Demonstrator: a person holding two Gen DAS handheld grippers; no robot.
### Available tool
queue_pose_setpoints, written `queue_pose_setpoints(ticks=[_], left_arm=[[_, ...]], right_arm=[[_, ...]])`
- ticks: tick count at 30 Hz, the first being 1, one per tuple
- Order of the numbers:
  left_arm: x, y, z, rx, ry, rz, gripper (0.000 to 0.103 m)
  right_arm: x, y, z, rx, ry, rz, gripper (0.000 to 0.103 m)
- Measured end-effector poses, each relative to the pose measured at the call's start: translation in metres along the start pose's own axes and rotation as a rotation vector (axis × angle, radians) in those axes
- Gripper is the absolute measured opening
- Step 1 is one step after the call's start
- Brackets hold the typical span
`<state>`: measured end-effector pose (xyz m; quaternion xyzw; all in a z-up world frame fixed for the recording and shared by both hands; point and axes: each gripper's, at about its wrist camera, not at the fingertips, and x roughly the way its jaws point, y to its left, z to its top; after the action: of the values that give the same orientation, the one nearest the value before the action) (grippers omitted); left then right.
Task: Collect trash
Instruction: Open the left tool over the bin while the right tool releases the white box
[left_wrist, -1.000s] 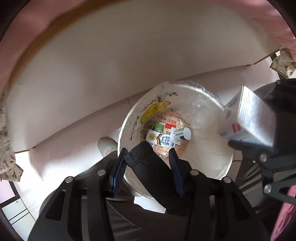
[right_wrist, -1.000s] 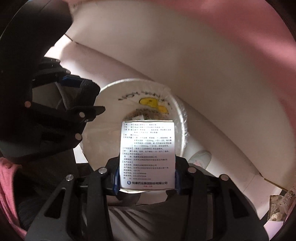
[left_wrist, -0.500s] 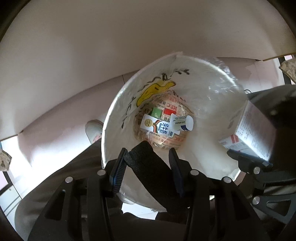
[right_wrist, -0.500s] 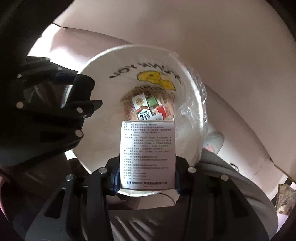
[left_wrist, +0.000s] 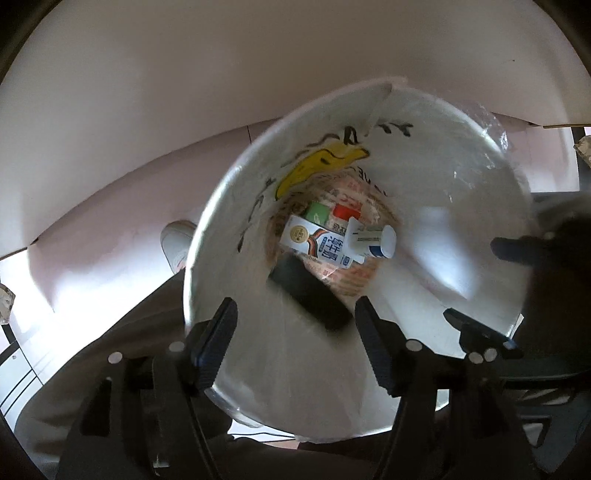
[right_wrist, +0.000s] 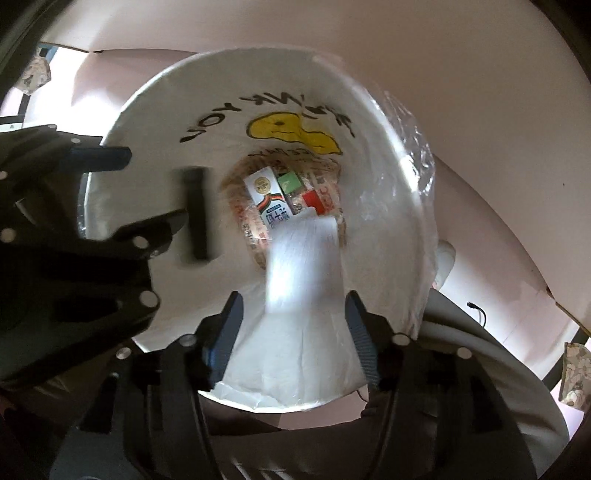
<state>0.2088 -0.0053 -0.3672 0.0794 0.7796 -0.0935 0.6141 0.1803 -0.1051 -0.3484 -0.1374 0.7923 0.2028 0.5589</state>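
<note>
Pale pink panels and a white board (left_wrist: 147, 92) curve behind everything, and below both tools gapes a white trash bin (left_wrist: 229, 236) lined with a clear plastic bag (right_wrist: 413, 147), its inner wall printed with a yellow cartoon shape (right_wrist: 291, 129) and black lettering.

Both grippers point steeply down into that bin. In the left wrist view the left gripper (left_wrist: 295, 332) has its jaws spreading apart, the blue-padded fingers (left_wrist: 218, 339) standing wide with bare bin wall between them. Just ahead of those fingertips, free of both pads, a black foam block (left_wrist: 310, 295) lies slantwise in the bin (blurred). From the right wrist view the same block appears as a dark upright smear just off the left gripper's fingertips.

The right gripper (right_wrist: 293, 332) is also opening its jaws. A white printed box (right_wrist: 306, 266), badly smeared by blur, sits straight ahead between and beyond its fingers; neither pad visibly presses on it, with a gap showing at each side.

Farther ahead of both tools, at the bottom of the bin, rest a white milk carton (left_wrist: 317, 242) with blue characters, a small white bottle (left_wrist: 373, 240) beside it, and green and red packets (right_wrist: 303, 190) on printed paper.

A light shoe (left_wrist: 177, 243) shows left of the bin, outside its rim.
</note>
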Motion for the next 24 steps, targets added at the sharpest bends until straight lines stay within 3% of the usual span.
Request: queue_pose_setpoints(ticks=[11, 24], left_arm=[[-0.006, -0.003, -0.003, 0.002, -0.015, -0.003, 0.068], [-0.039, -0.003, -0.022, 0.031, -0.111, 0.038, 0.068]], right_arm=[[-0.001, -0.001, -0.002, 0.007, -0.012, 0.010, 0.059], [-0.034, 0.001, -0.028, 0.008, -0.086, -0.003, 0.059]])
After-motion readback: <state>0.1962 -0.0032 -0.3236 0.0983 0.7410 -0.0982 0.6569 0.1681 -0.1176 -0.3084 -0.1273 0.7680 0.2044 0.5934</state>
